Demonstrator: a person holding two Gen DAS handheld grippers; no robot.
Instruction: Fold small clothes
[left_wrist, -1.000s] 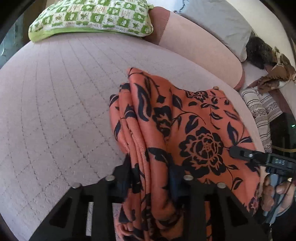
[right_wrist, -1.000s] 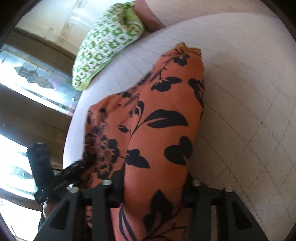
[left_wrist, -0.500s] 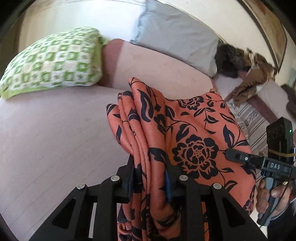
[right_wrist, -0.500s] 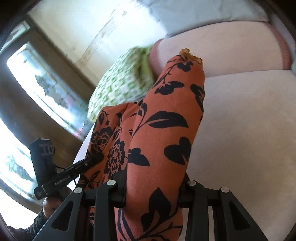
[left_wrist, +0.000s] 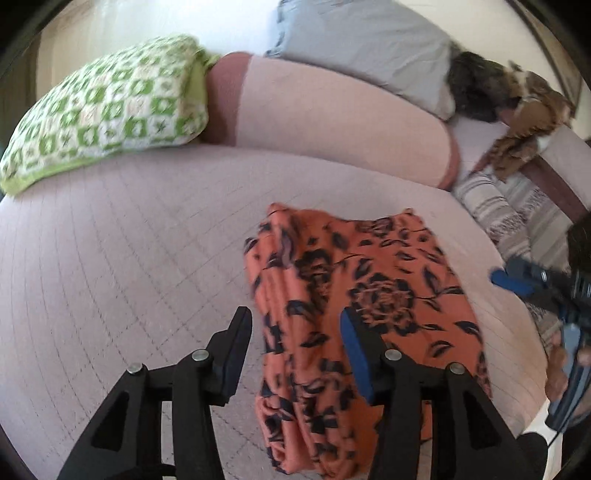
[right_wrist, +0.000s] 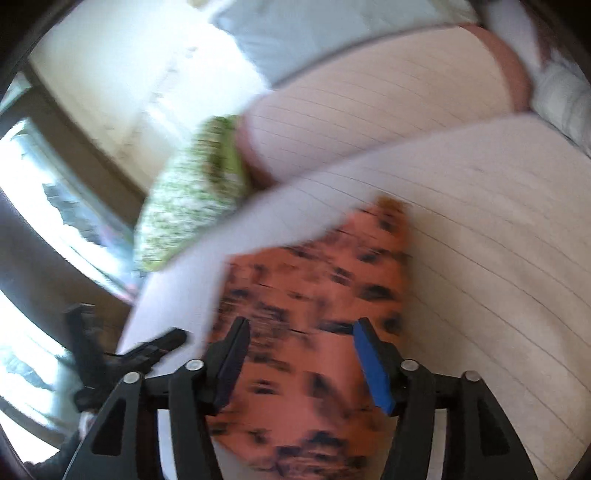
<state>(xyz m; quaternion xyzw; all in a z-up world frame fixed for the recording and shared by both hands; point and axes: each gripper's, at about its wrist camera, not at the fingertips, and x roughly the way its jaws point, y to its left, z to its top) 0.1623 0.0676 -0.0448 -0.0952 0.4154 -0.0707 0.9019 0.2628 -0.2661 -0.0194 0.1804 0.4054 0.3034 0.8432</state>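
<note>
An orange garment with a black flower print (left_wrist: 354, 306) lies folded on the pale quilted bed (left_wrist: 122, 266). My left gripper (left_wrist: 295, 328) hovers above its left folded edge, its jaws opening and clear of the cloth. In the right wrist view the same garment (right_wrist: 314, 295) is blurred, and my right gripper (right_wrist: 301, 339) is above its near end with jaws opening and nothing pressed between the pads. The right gripper (left_wrist: 517, 284) also shows at the right edge of the left wrist view, and the left gripper (right_wrist: 155, 347) at the lower left of the right wrist view.
A green and white checked pillow (left_wrist: 103, 107) and a pink bolster (left_wrist: 332, 122) lie at the head of the bed, with a grey pillow (left_wrist: 369, 44) behind. Striped cloth (left_wrist: 509, 214) and brown clothes (left_wrist: 532, 114) are piled at the right. A window (right_wrist: 48, 236) is at the left.
Both grippers held the folded garment up off the bed; now both have let go, their jaws have parted, and the garment lies flat on the bed.
</note>
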